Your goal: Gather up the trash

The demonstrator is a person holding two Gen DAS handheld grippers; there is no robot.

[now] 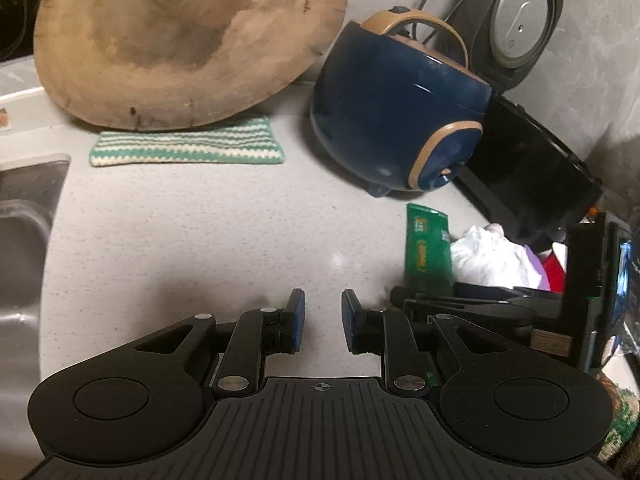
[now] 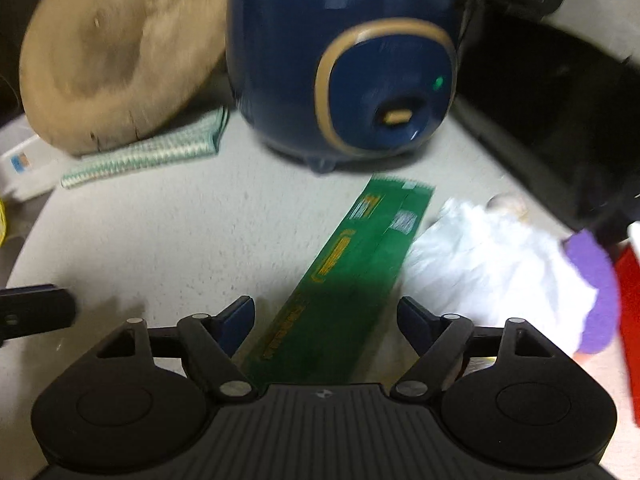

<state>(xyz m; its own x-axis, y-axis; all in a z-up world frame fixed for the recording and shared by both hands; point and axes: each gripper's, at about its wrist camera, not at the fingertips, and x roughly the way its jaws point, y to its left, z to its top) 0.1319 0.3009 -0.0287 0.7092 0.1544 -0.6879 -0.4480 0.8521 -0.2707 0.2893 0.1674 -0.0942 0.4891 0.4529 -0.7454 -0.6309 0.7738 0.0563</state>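
Note:
A long green wrapper (image 2: pixel 352 272) lies flat on the pale countertop (image 2: pixel 160 240); its near end runs between the wide-open fingers of my right gripper (image 2: pixel 326 320), untouched by the pads. A crumpled white tissue (image 2: pixel 488 264) lies just right of it. In the left wrist view the green wrapper (image 1: pixel 428 252) and the tissue (image 1: pixel 492 260) sit to the right, partly behind my right gripper (image 1: pixel 480 308). My left gripper (image 1: pixel 323 320) is open and empty over bare counter.
A navy rice cooker (image 1: pixel 396 112) stands behind the trash. A round wooden board (image 1: pixel 184 40) leans at the back over a striped green cloth (image 1: pixel 188 148). A steel sink (image 1: pixel 24 240) is at left. A black appliance (image 1: pixel 528 172) and purple and red items (image 2: pixel 600 280) sit at right.

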